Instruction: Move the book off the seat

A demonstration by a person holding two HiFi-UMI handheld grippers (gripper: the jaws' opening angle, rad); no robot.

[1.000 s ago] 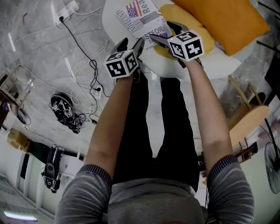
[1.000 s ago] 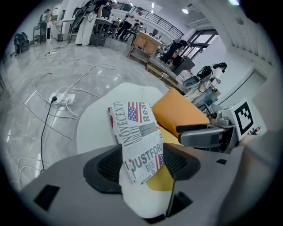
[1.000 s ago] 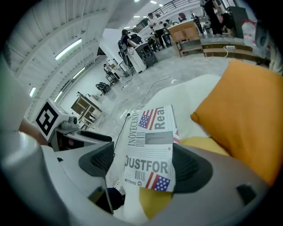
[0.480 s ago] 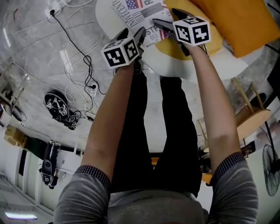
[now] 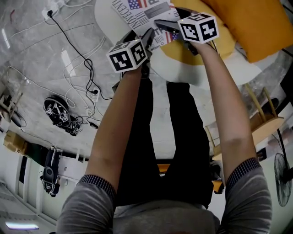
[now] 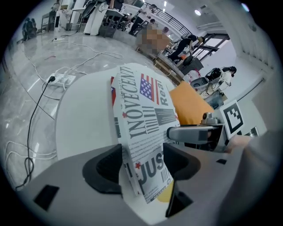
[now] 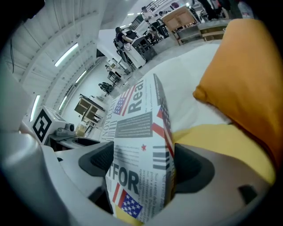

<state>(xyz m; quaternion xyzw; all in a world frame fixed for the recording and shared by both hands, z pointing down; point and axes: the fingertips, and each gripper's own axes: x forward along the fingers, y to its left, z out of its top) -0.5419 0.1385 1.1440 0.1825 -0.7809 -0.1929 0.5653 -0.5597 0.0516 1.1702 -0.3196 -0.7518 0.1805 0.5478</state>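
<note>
- The book [image 5: 145,10], with a newspaper-style cover, was on the white seat [image 5: 181,71]. Its near edge was taken up by both tools and the far part probably rested on the seat.
- The left gripper [image 6: 142,167] was pinching the near left corner of the book [image 6: 143,128]. The right gripper [image 7: 146,171] was pinching the near right part of the book [image 7: 140,145], whose cover rose there like a fold.
- Both grips sat only at the edge, so the heavy far part could pull the cover out of the jaws, or the book could fall open.
- If one hand rose or pulled faster than the other, the thin cover could twist, crease or tear between them.
- The yellow cushion [image 5: 194,51] lay just under the right corner and could be dragged along. The orange pillow [image 5: 249,20] was near too.
- The grippers were close together, so they could knock each other.
- The cables [image 5: 80,68] on the floor to the left made that a bad place to set the book down.
</note>
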